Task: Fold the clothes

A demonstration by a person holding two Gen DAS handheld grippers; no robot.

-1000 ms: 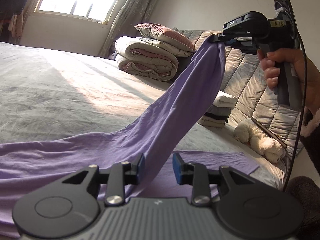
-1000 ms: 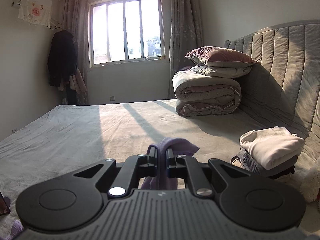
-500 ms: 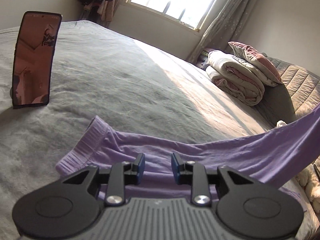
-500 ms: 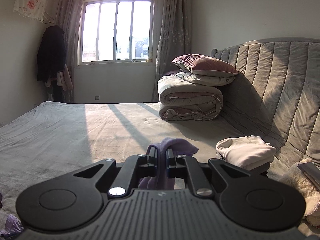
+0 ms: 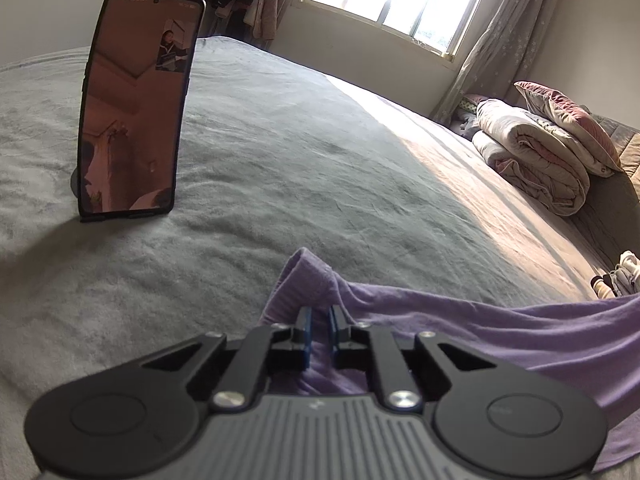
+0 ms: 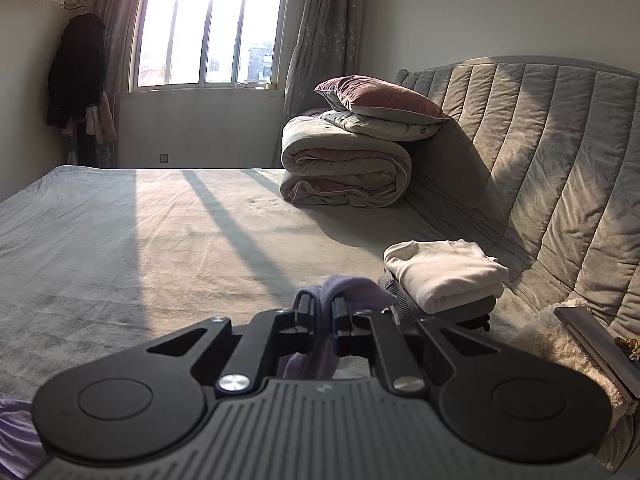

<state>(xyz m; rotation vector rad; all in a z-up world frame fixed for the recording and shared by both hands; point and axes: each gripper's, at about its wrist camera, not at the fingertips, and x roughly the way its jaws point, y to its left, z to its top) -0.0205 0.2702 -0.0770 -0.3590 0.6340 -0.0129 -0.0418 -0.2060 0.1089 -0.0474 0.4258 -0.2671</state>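
Tongs on the left (image 5: 319,317) are closing on the purple garment's (image 5: 500,332) hem on the bed (image 5: 280,152), having swung over from mid-cloth, while right tongs (image 6: 321,312) grip another bunch, readying a fold.

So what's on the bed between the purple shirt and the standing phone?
Nothing: in the left wrist view, only bare grey blanket lies between the purple shirt and the phone.
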